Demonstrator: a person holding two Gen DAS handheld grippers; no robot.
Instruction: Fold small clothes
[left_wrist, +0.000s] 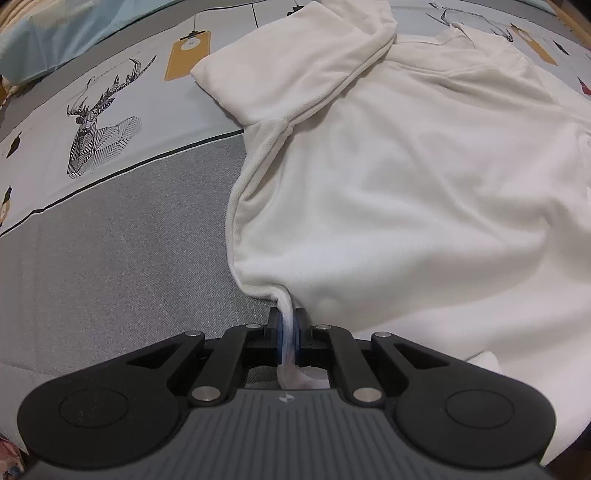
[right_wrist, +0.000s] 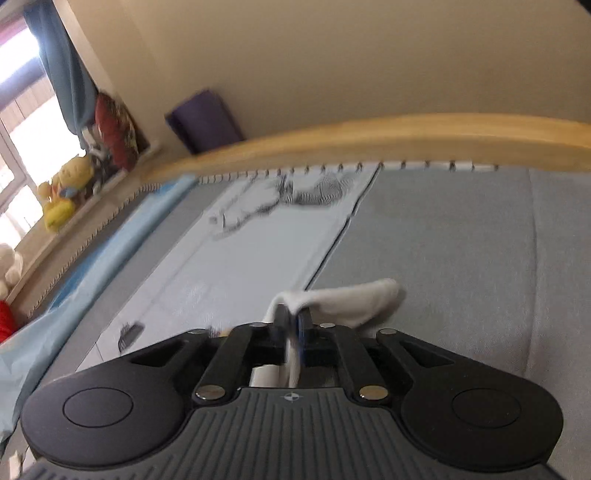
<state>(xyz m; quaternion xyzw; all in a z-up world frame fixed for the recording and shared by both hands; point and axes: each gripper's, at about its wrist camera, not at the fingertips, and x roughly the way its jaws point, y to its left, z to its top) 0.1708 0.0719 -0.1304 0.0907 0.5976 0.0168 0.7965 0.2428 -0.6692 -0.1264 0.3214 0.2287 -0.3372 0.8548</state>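
A cream white hoodie (left_wrist: 406, 177) lies spread on the bed, its left sleeve (left_wrist: 295, 70) folded across toward the hood at the top. My left gripper (left_wrist: 289, 319) is shut on the hoodie's near hem at its left corner, and the cloth is pinched up between the blue pads. In the right wrist view my right gripper (right_wrist: 291, 317) is shut on another white edge of the hoodie (right_wrist: 354, 299), lifted above the grey bedspread (right_wrist: 443, 240). That view is motion-blurred and the rest of the garment is hidden from it.
The bedspread has grey panels (left_wrist: 129, 240) and pale panels with a deer print (left_wrist: 96, 136) and yellow tags (left_wrist: 188, 55). A wooden bed rail (right_wrist: 369, 136) runs along the far edge. Stuffed toys (right_wrist: 62, 195), a window and a blue curtain (right_wrist: 62, 66) stand at the left.
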